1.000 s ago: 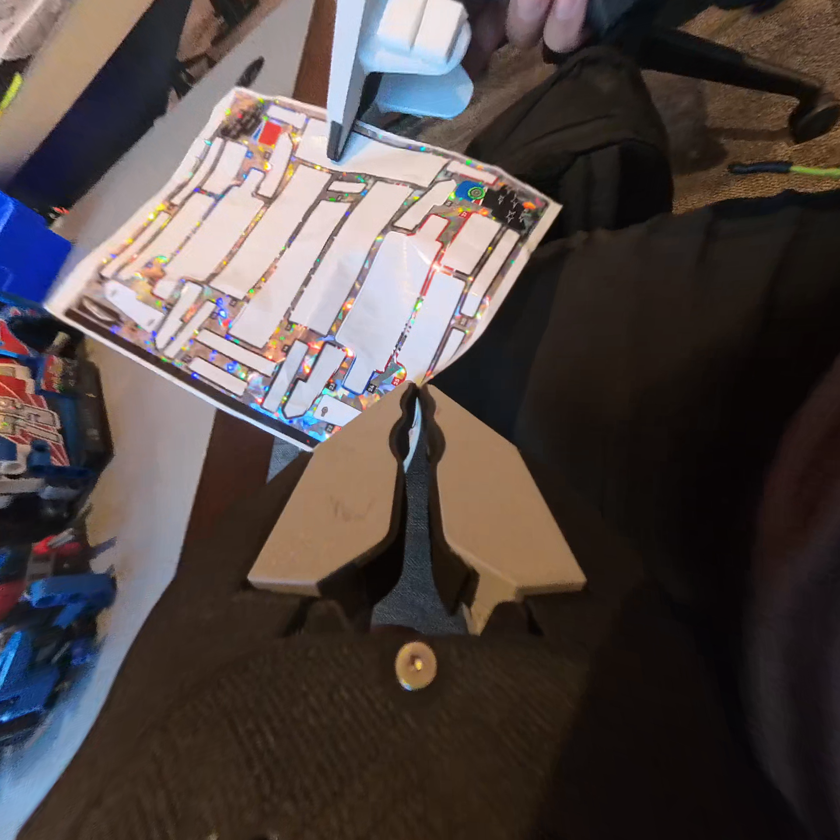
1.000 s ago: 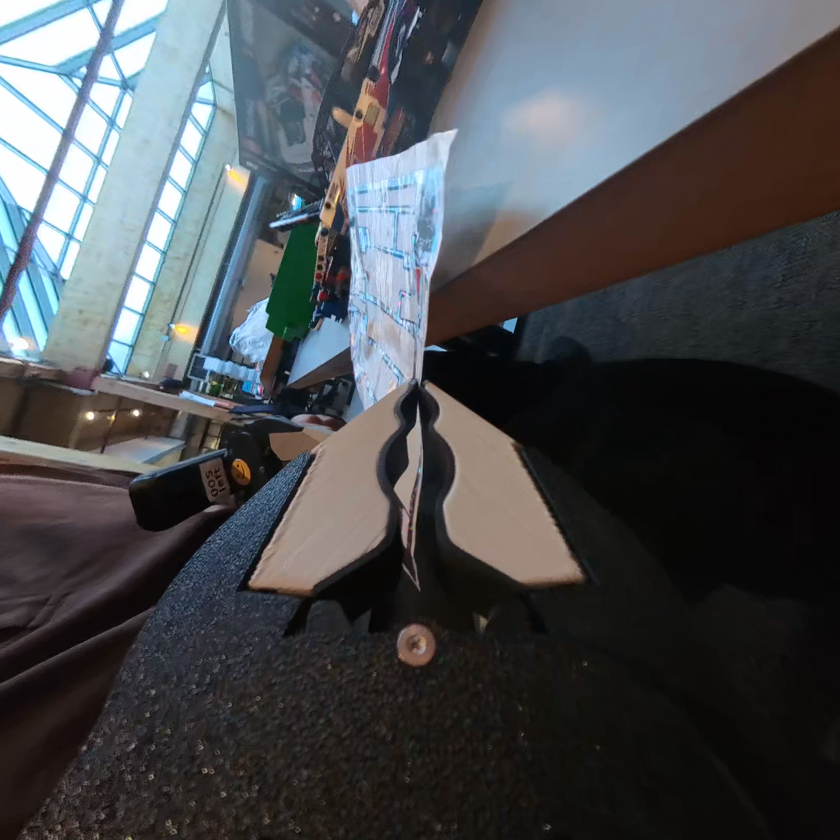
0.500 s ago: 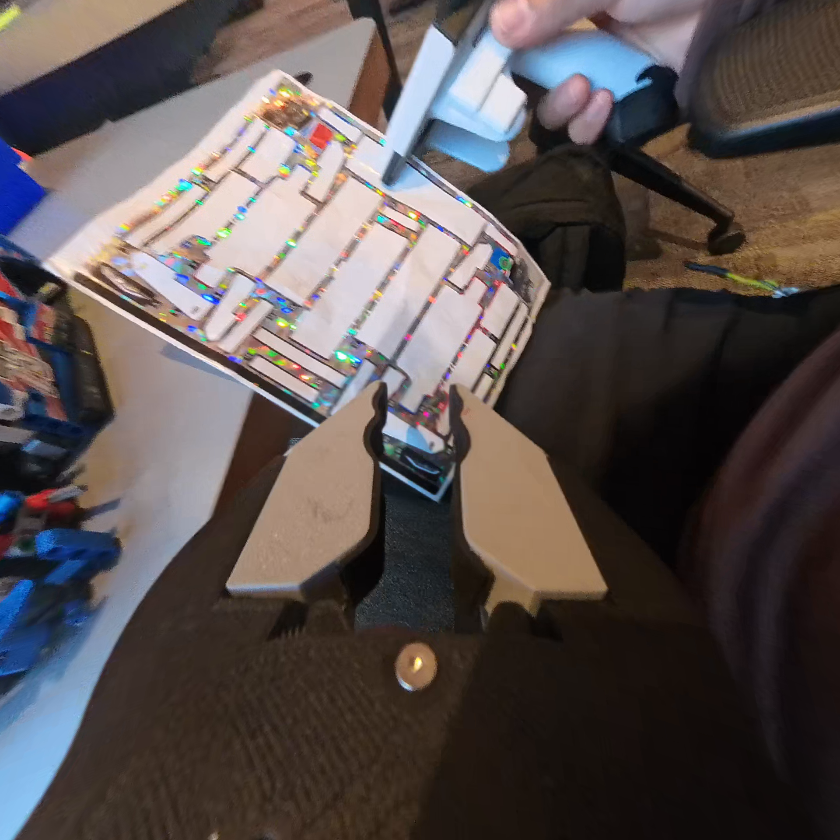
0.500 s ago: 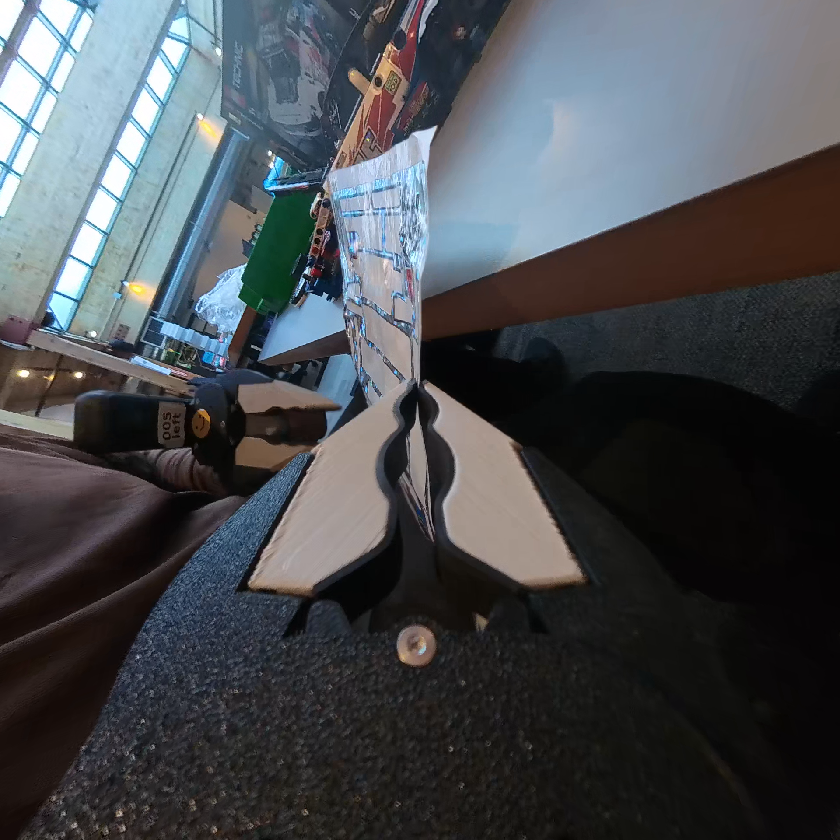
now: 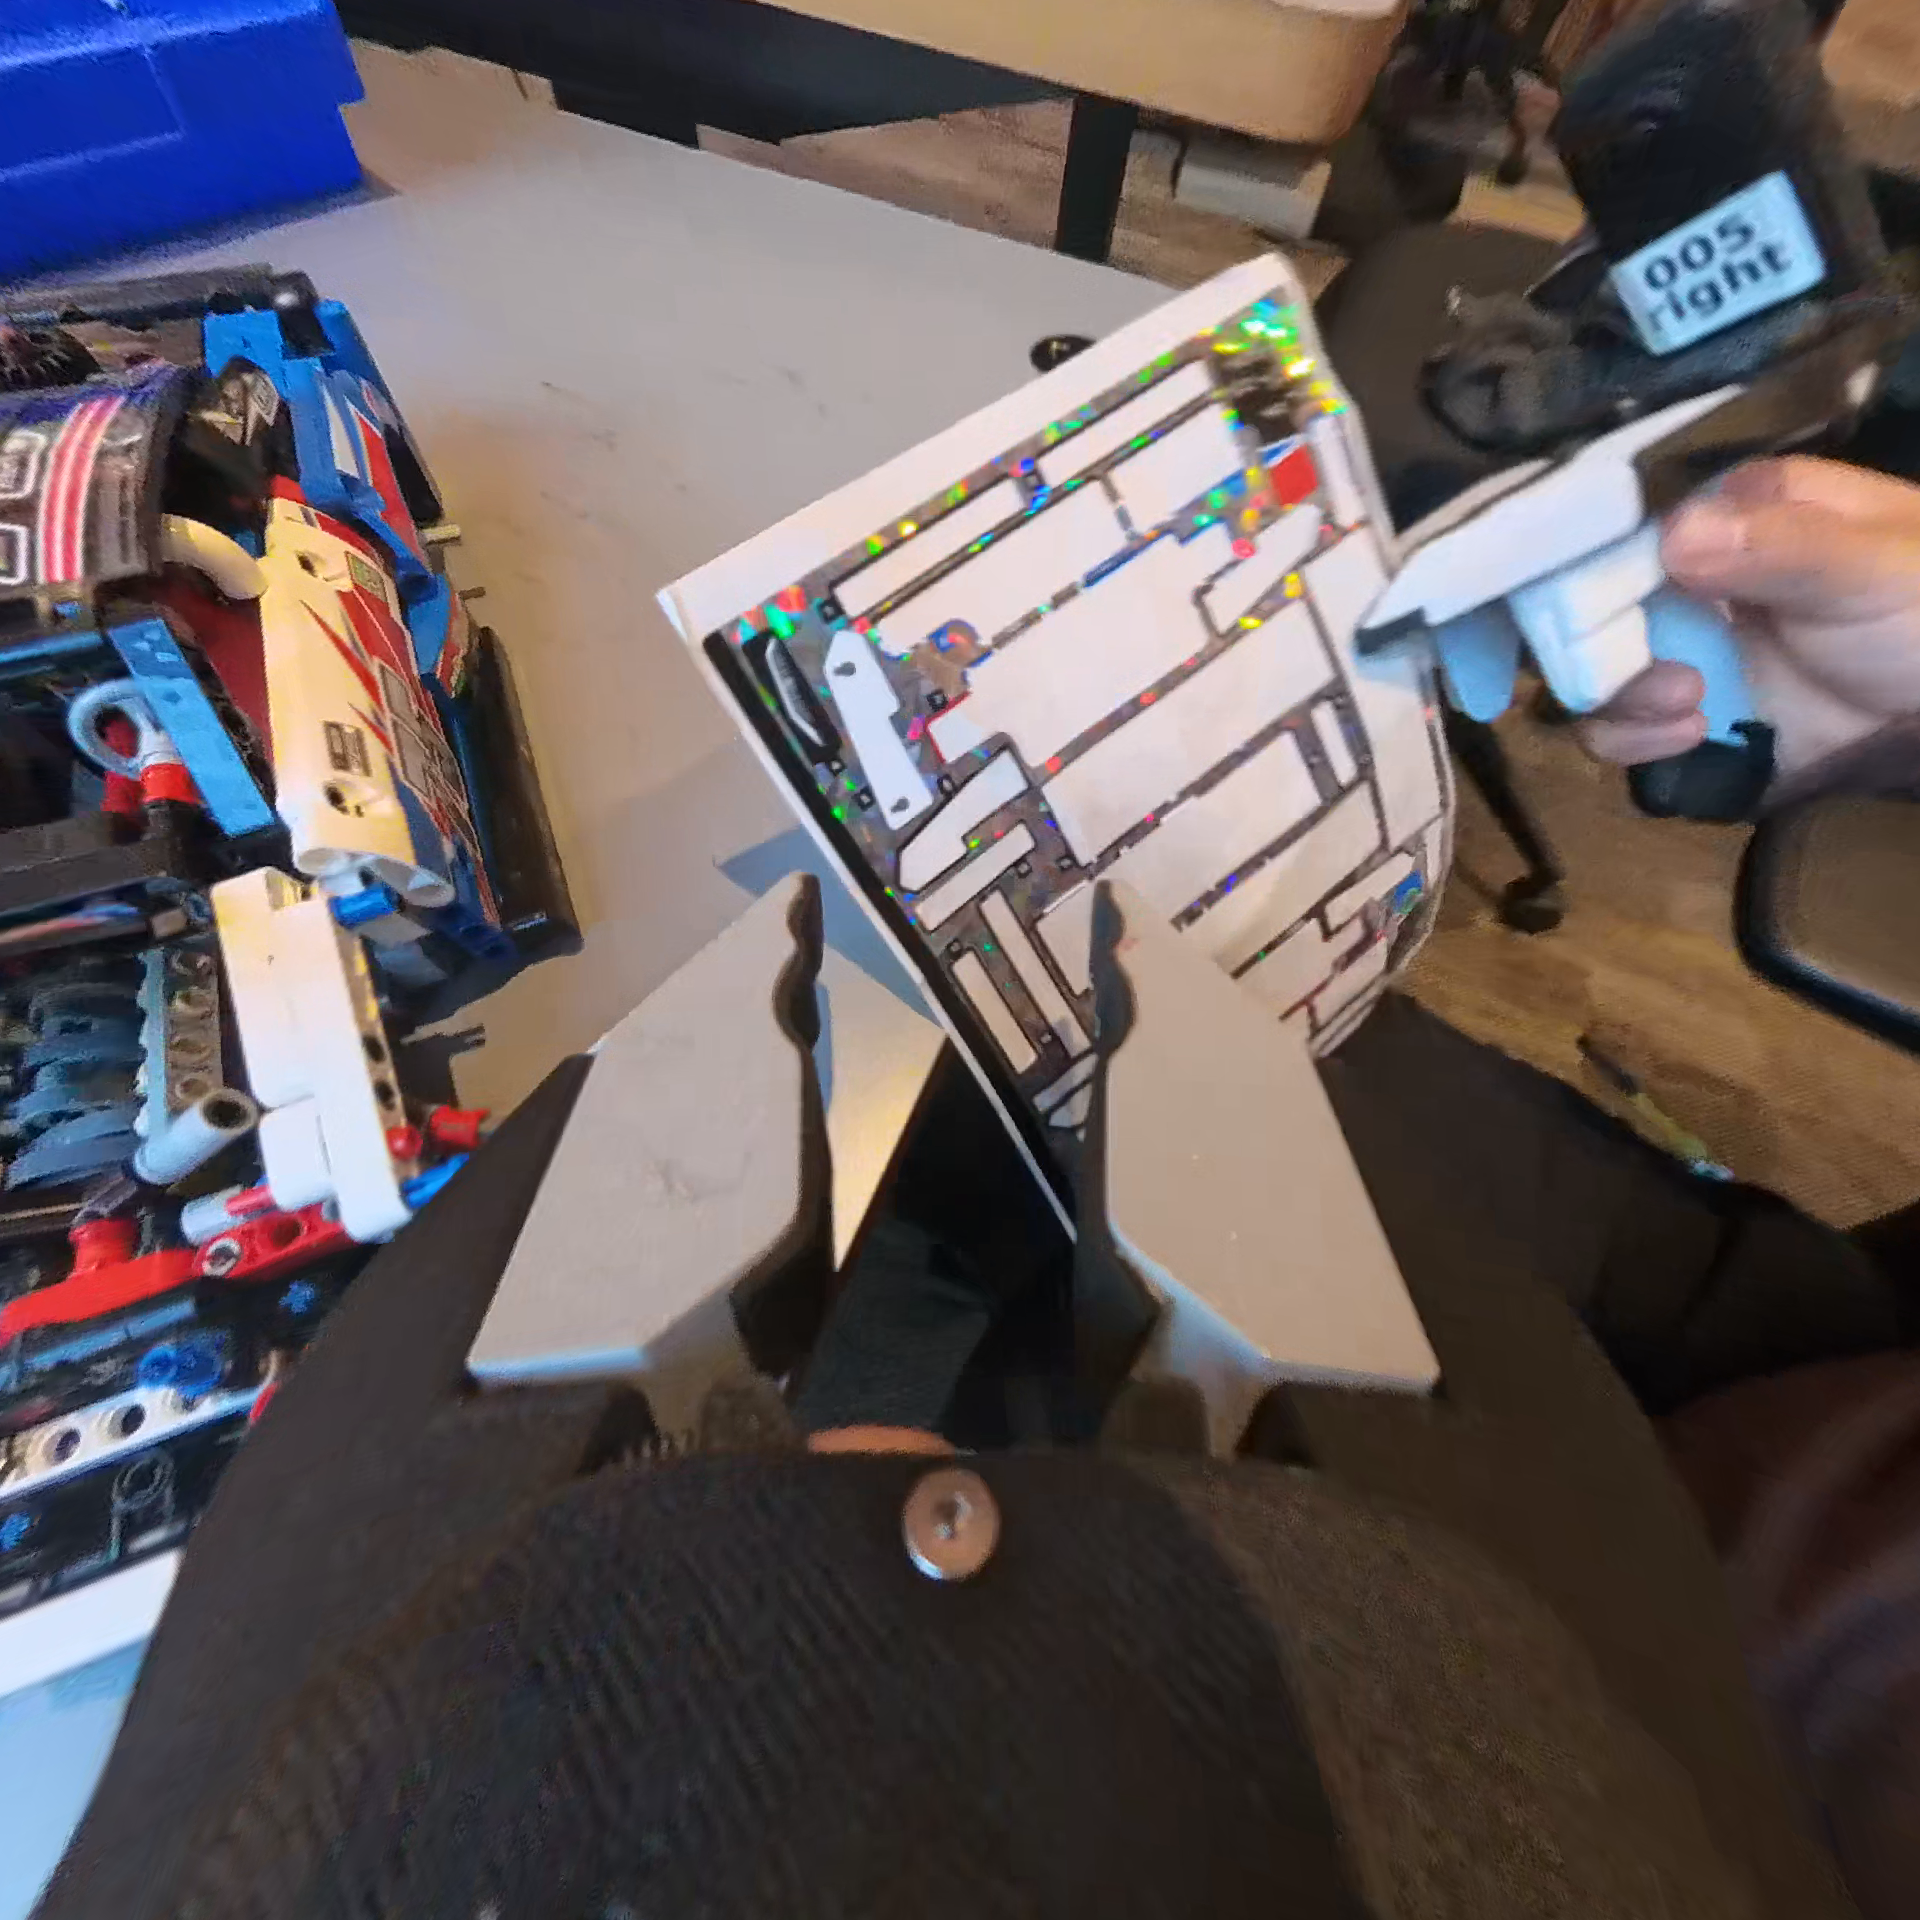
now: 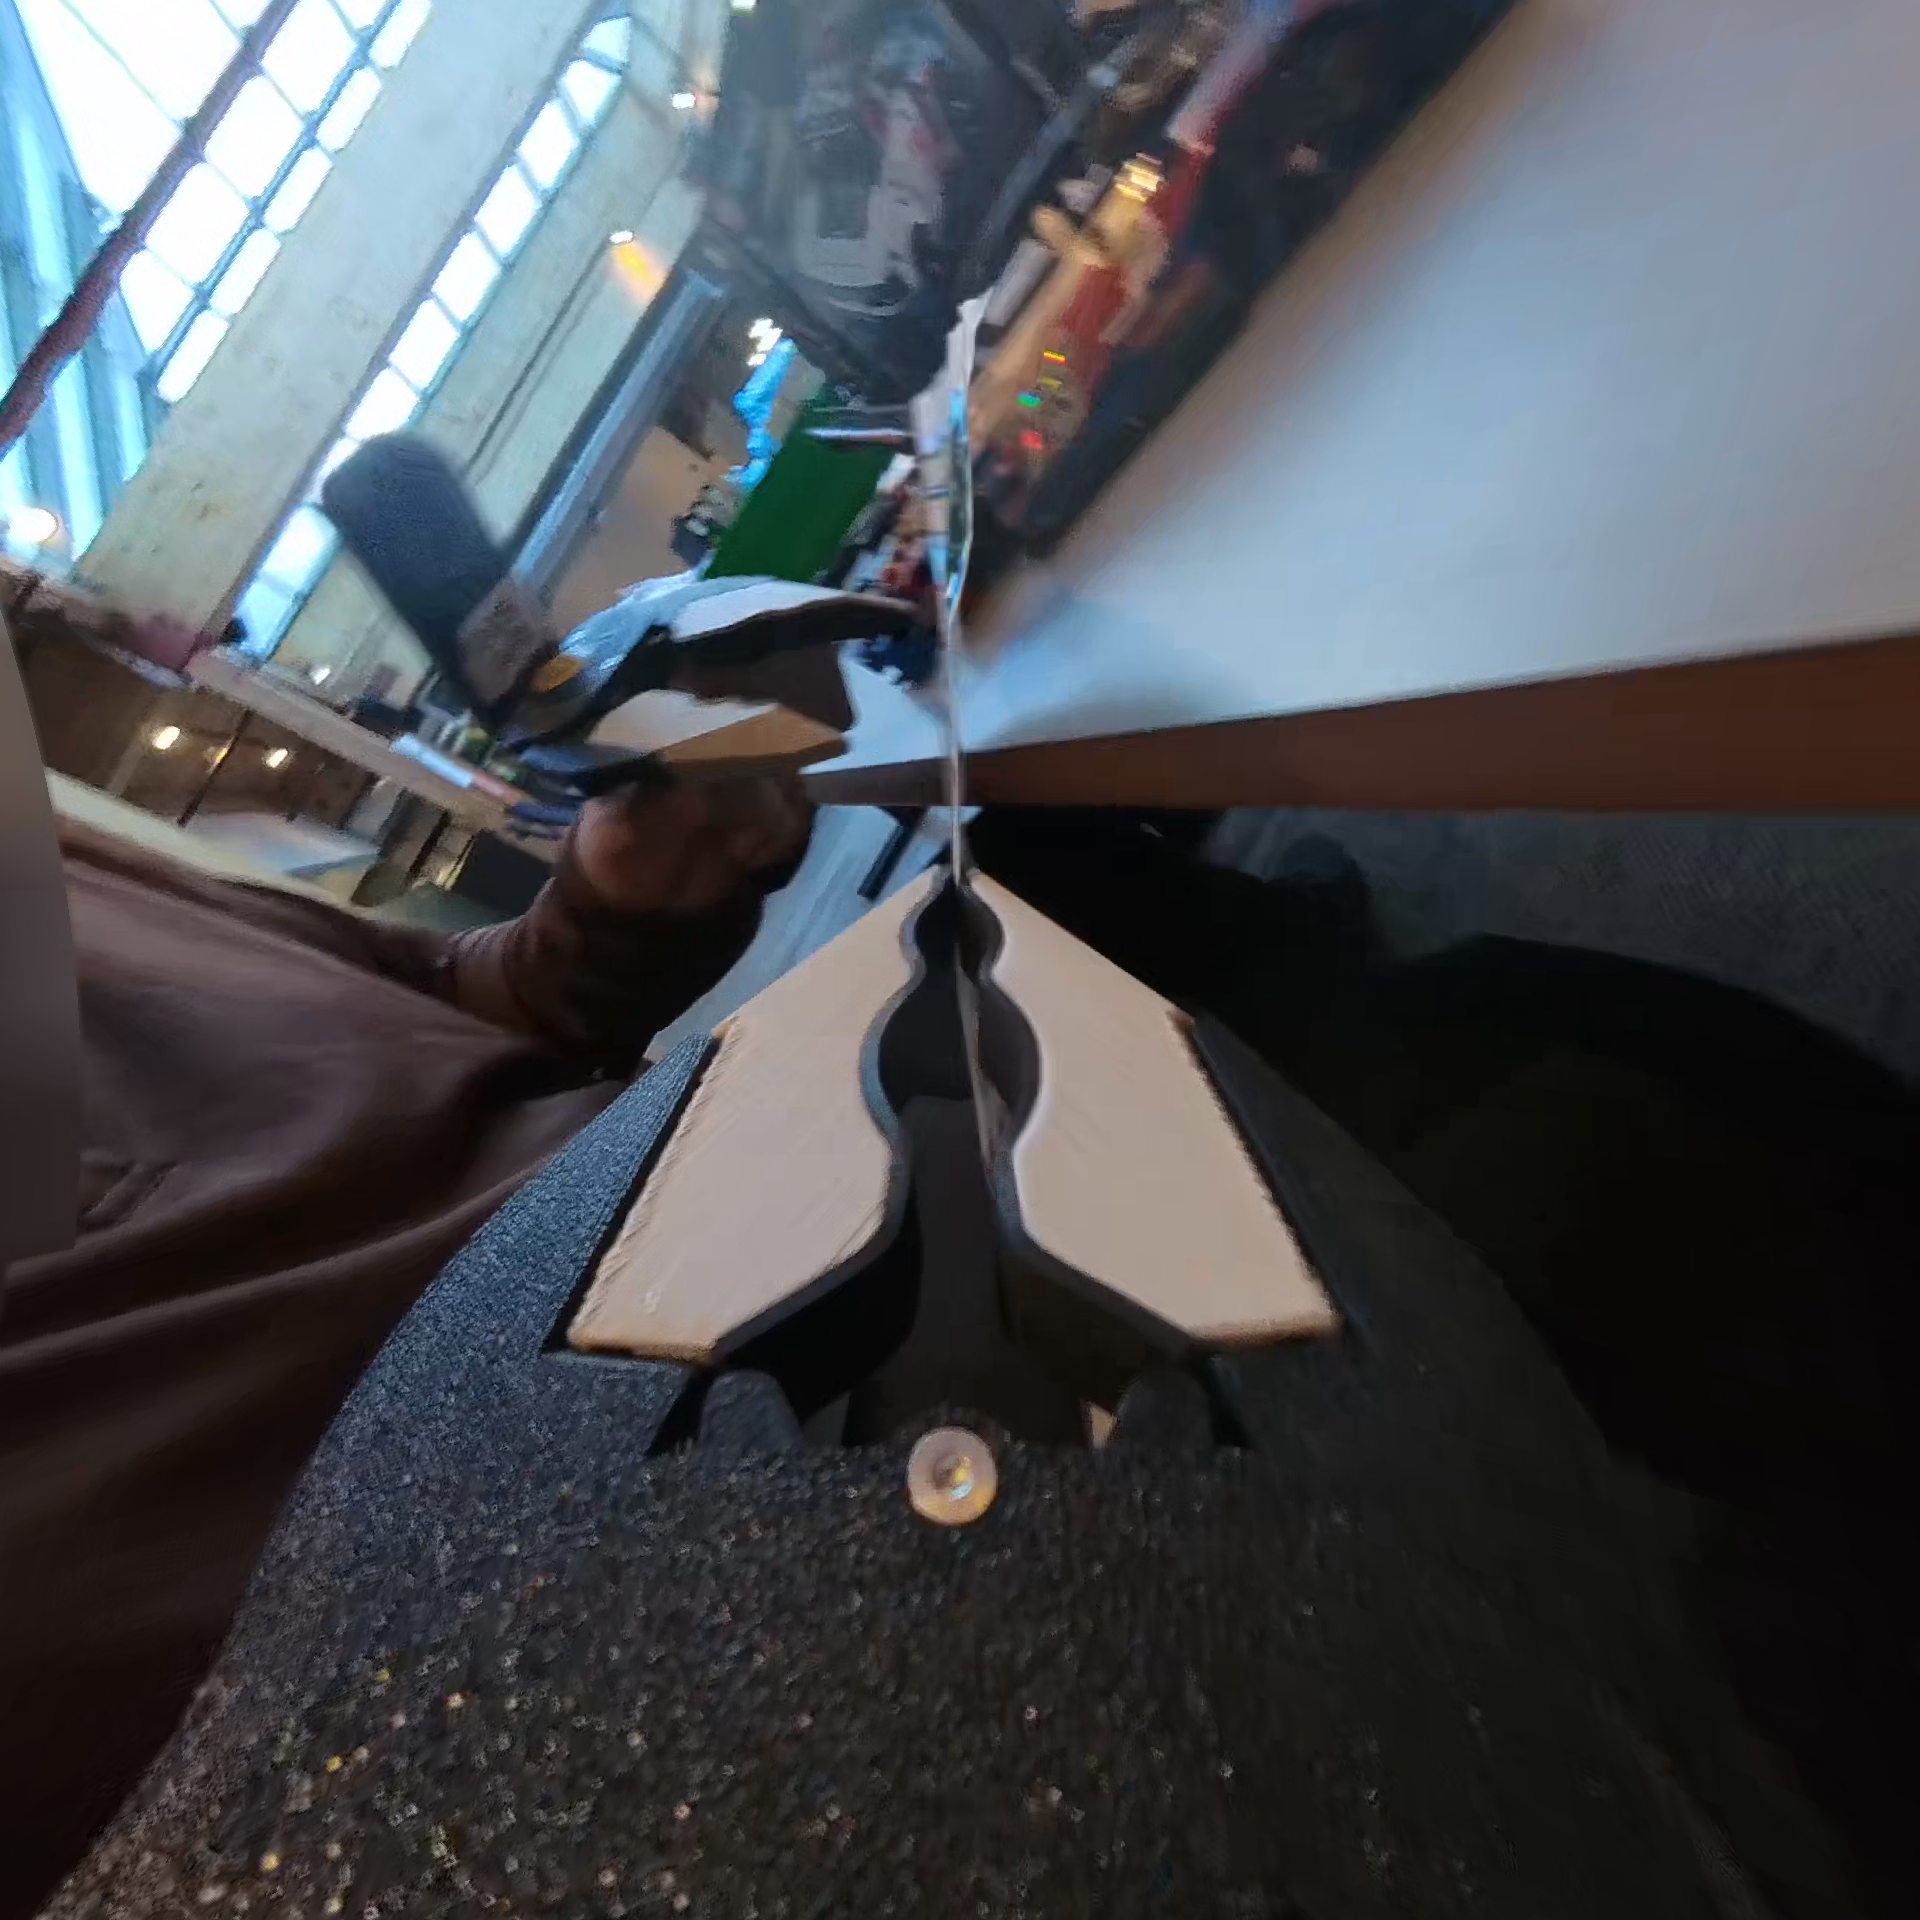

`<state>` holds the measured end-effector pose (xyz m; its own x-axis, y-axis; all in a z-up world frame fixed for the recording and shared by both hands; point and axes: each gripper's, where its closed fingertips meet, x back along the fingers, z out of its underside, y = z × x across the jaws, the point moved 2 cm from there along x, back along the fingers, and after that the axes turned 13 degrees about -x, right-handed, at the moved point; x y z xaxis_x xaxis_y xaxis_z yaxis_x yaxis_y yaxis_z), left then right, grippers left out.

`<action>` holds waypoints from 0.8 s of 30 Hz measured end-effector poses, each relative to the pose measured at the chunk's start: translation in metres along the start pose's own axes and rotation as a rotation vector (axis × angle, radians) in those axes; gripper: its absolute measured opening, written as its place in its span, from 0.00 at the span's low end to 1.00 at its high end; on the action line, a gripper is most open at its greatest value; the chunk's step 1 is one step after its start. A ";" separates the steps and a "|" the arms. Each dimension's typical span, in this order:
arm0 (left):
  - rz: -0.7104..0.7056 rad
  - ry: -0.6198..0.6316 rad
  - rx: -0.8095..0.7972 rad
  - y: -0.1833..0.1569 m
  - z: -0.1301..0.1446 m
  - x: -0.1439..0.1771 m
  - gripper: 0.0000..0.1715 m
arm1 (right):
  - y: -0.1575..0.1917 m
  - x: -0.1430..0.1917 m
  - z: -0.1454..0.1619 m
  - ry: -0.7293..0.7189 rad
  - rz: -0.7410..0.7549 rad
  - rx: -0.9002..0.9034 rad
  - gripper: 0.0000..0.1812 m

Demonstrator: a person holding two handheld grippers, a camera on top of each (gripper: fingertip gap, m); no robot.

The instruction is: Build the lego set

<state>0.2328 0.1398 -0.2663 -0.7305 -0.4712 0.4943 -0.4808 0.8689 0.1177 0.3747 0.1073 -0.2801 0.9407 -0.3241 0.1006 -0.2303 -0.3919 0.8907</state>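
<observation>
**A:** Where's the sheet [image 5: 1122, 727] now, and who has it?

**B:** Your right gripper [image 6: 954, 883] has it: jaws pinched shut on one edge, the paper running edge-on between them in the right wrist view. It hangs in the air just past the table [image 5: 644, 343] edge, tilted up. Your left gripper [image 5: 951, 935] is spread wide, with the sheet's lower corner sitting between the fingers, nothing clamped.

**A:** So how should I handle this?

**B:** My guess is you're after one of the stickers. Few seem to be left; most of the sheet is bare white backing. Keep the right pinch firm and near the edge, and close the left on a corner slowly. The sheet is thin and already bowing, so it will likely crease under a twist.

**A:** Anything about the surfaces?

**B:** Glittery holographic foil between white blanks, slick-looking. The car [image 5: 312, 644] is hard plastic, blue, red and white, studded with pin holes, resting on the table to your left.
</observation>
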 end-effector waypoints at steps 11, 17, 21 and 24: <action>0.231 -0.140 0.096 -0.020 -0.034 0.011 0.35 | 0.103 0.030 0.023 0.110 -0.353 0.258 0.00; 0.535 -0.334 0.151 -0.064 -0.058 0.036 0.33 | 0.158 0.041 0.027 0.118 -0.502 0.330 0.00; 0.696 -0.483 0.170 -0.077 -0.081 0.074 0.10 | 0.165 0.039 0.031 0.129 -0.453 0.344 0.00; 0.701 -0.587 0.153 -0.078 -0.095 0.106 0.00 | 0.152 0.033 0.031 0.122 -0.331 0.336 0.00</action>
<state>0.2391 0.0367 -0.1408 -0.9870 0.1163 -0.1109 0.1350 0.9745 -0.1791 0.3634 0.0101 -0.1557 0.9947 -0.0399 -0.0947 0.0372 -0.7196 0.6934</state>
